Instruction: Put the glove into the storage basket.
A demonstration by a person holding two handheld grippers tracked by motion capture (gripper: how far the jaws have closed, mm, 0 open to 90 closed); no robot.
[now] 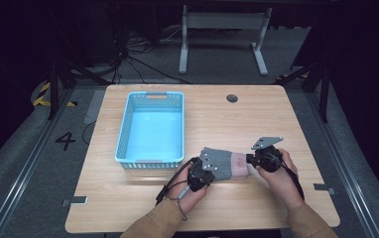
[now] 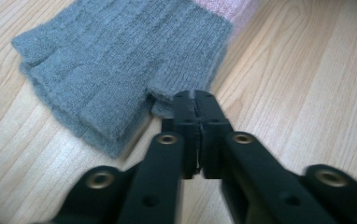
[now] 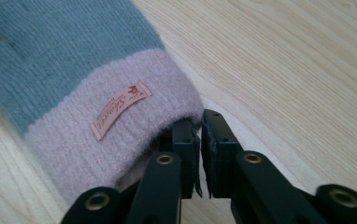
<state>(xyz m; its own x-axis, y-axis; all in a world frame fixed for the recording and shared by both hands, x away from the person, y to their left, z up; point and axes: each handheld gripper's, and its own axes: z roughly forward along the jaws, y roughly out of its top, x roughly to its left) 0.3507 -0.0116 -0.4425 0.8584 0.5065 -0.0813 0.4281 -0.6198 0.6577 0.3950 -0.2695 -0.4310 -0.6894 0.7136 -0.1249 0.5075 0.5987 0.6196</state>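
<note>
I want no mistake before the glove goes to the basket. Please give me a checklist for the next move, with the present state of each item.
1. Left gripper at grey edge of glove: jaws together, hold on fabric: cannot tell.
2. Right gripper at pink cuff: small gap, grip: cannot tell.
3. Glove lies flat on table: ok.
4. Blue basket upright, nothing inside: ok.
5. Way to basket free: ok.

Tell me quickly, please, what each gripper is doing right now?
Left gripper: shut at the grey glove edge.
Right gripper: barely open beside the pink cuff.
</note>
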